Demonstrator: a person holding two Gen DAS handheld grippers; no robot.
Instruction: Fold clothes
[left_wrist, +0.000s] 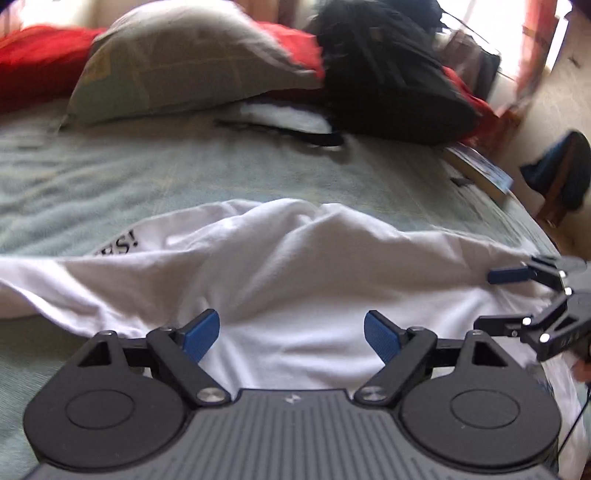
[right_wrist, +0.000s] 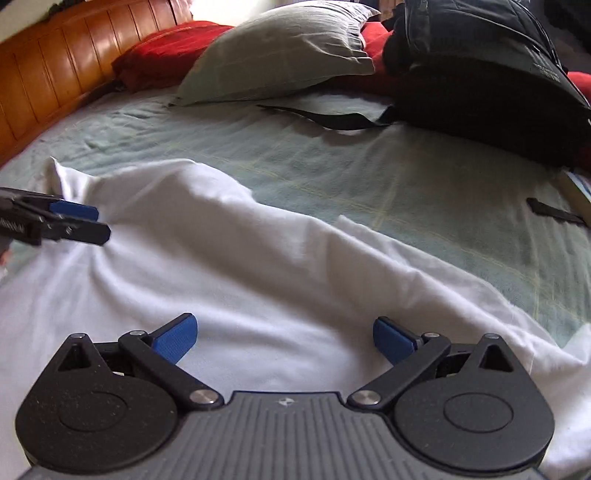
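Observation:
A white T-shirt with black lettering lies rumpled across the pale green bedsheet. It also shows in the right wrist view. My left gripper is open just above the shirt's near part, holding nothing. My right gripper is open over the shirt, holding nothing. The right gripper also shows at the right edge of the left wrist view, open over the shirt's right end. The left gripper shows at the left edge of the right wrist view.
A grey-green pillow and red pillows lie at the head of the bed by the wooden headboard. A black backpack with a loose strap sits at the back right. A book lies near the bed's right edge.

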